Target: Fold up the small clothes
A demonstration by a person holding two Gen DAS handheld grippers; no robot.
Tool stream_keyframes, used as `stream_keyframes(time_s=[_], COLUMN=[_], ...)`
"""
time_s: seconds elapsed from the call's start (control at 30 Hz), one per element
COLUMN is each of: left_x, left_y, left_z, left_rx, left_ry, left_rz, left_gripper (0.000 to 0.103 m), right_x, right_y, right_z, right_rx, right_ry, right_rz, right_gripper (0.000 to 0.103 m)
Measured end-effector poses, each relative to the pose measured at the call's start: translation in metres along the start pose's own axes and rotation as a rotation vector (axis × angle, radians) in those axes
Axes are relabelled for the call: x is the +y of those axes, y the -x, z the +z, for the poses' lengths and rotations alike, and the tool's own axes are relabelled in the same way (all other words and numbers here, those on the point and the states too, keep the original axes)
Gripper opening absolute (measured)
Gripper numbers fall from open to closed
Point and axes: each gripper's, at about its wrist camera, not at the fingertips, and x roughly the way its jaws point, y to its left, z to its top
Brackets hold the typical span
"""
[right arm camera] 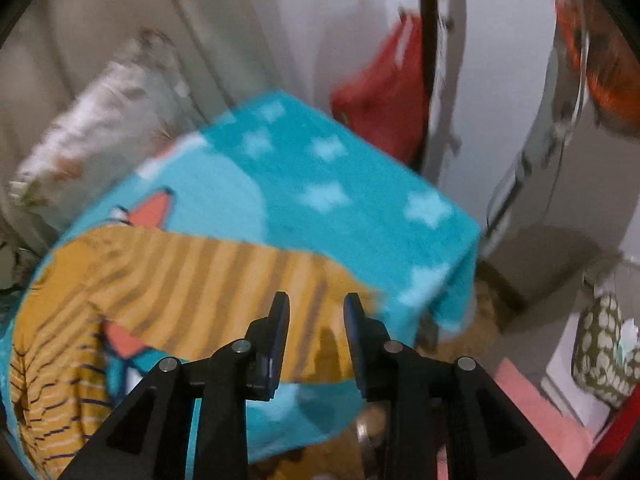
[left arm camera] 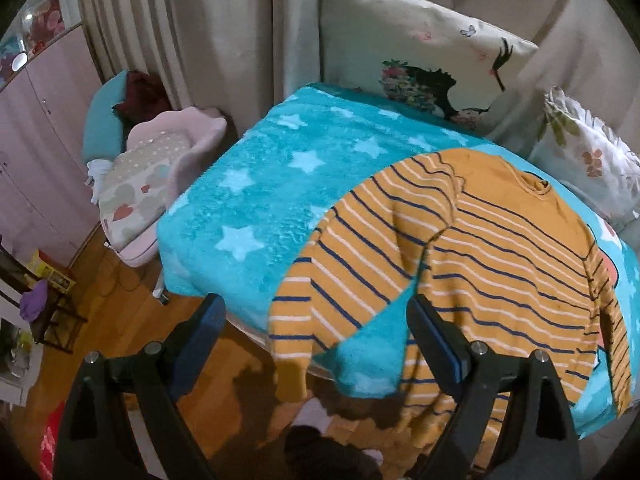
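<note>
A mustard sweater (left arm camera: 480,248) with navy and white stripes lies spread on a turquoise star blanket (left arm camera: 260,200). One sleeve (left arm camera: 304,320) hangs over the blanket's near edge. My left gripper (left arm camera: 316,314) hovers above that edge with its jaws wide open around the hanging sleeve, and the pads touch nothing. The right wrist view is blurred. There the sweater (right arm camera: 180,272) lies at lower left on the blanket (right arm camera: 340,184), its other sleeve (right arm camera: 320,344) reaching toward the front edge. My right gripper (right arm camera: 316,310) stands partly open just above that sleeve, pads apart from the cloth.
A printed pillow (left arm camera: 420,52) and a floral pillow (left arm camera: 584,160) lean against the curtain behind the blanket. A pink chair (left arm camera: 160,184) with cushions stands to the left over wooden floor (left arm camera: 240,368). A red bag (right arm camera: 384,92) hangs at the right; a pink rug (right arm camera: 532,404) lies below.
</note>
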Motion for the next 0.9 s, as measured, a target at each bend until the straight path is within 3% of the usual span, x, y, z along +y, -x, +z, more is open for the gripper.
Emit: stream_keyframes(time_s=[0.03, 0.07, 0.1, 0.27, 0.4, 0.53, 0.6, 0.63, 0.67, 0.7, 0.77, 0.83, 0.9], left_x=[0.002, 0.006, 0.009, 0.026, 0.037, 0.032, 0.030, 0.030, 0.031, 0.036, 0.047, 0.064, 0.087], left_y=[-0.006, -0.015, -0.020, -0.064, -0.108, -0.135, -0.147, -0.152, -0.156, -0.160, -0.160, -0.159, -0.158], left_z=[0.000, 0.001, 0.000, 0.003, 0.004, 0.008, 0.012, 0.014, 0.017, 0.021, 0.031, 0.047, 0.067], left_rx=[0.012, 0.029, 0.039, 0.099, 0.176, 0.186, 0.189, 0.213, 0.244, 0.264, 0.263, 0.232, 0.182], left_ry=[-0.003, -0.003, -0.004, -0.042, -0.083, -0.173, -0.206, -0.216, -0.218, -0.203, -0.200, -0.198, -0.190], left_rz=[0.001, -0.001, -0.006, -0.018, -0.039, -0.065, -0.076, -0.092, -0.118, -0.167, -0.188, -0.162, -0.073], left_gripper=[0.091, 0.091, 0.091, 0.091, 0.091, 0.090, 0.067, 0.033, 0.010, 0.009, 0.007, 0.003, 0.000], right_x=[0.016, 0.035, 0.054, 0.144, 0.212, 0.264, 0.286, 0.293, 0.297, 0.301, 0.306, 0.311, 0.314], right_y=[0.006, 0.007, 0.003, 0.006, 0.009, 0.023, 0.024, 0.025, 0.026, 0.028, 0.033, 0.034, 0.037], right_z=[-0.003, -0.006, -0.009, -0.052, -0.084, -0.112, -0.120, -0.121, -0.122, -0.123, -0.125, -0.127, -0.128], right_rx=[-0.012, 0.012, 0.069, 0.182, 0.217, 0.217, 0.215, 0.218, 0.220, 0.221, 0.217, 0.212, 0.212], right_ry=[0.041, 0.090, 0.140, 0.270, 0.331, 0.374, 0.390, 0.389, 0.390, 0.386, 0.370, 0.356, 0.332], right_rz=[0.015, 0.049, 0.088, 0.287, 0.283, 0.267, 0.241, 0.234, 0.229, 0.225, 0.223, 0.212, 0.208], right_gripper=[0.054, 0.073, 0.076, 0.075, 0.075, 0.075, 0.075, 0.075, 0.075, 0.075, 0.075, 0.075, 0.074])
